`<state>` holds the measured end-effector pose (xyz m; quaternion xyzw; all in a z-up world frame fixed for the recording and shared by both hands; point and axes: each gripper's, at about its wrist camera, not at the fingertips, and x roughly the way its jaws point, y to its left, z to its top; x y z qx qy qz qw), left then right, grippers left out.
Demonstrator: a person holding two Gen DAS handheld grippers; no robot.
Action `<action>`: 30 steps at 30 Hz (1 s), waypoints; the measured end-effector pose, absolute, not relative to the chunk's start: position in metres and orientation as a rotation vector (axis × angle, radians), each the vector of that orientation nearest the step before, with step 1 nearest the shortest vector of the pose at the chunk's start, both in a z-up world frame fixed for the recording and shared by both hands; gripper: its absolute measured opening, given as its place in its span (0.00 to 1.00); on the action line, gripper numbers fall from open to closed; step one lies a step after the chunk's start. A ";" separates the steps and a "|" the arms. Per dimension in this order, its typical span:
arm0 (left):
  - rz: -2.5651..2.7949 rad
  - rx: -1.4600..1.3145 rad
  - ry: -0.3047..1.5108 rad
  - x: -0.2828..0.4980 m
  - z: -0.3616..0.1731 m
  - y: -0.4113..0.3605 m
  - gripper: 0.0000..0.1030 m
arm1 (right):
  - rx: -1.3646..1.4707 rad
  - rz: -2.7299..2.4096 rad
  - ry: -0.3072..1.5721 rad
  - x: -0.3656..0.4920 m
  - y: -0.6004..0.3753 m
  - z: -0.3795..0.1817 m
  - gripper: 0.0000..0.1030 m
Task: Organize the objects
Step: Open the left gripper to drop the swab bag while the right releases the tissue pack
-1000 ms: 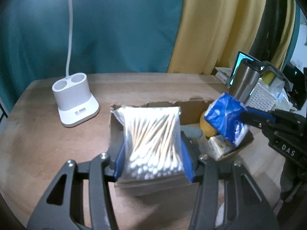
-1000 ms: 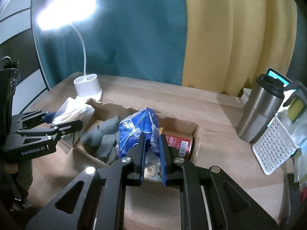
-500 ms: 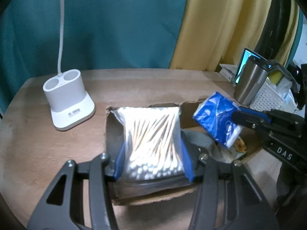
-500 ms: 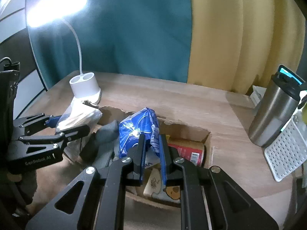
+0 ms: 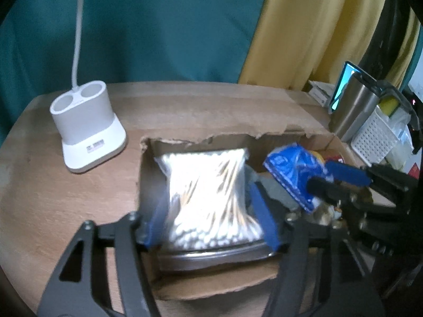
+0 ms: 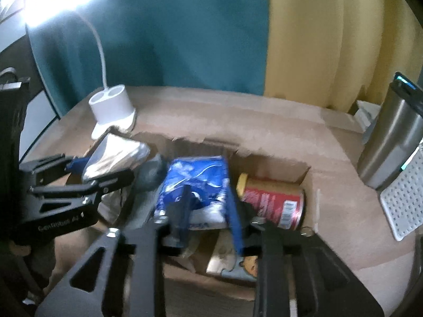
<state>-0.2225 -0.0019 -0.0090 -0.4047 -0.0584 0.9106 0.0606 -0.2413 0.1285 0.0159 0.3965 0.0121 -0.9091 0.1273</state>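
Two releases are under way: both sets of jaws have just been opening. Left gripper frees the swab bag; right gripper frees the blue pack, both inside the box. Risk: either item snags a pad on withdrawal and lifts out, or the pack slides onto the can beyond.
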 end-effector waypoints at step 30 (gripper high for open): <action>2.829 -1.092 -0.161 -0.157 0.022 0.003 0.86 | 1.109 -2.744 0.026 -0.176 0.143 0.038 0.59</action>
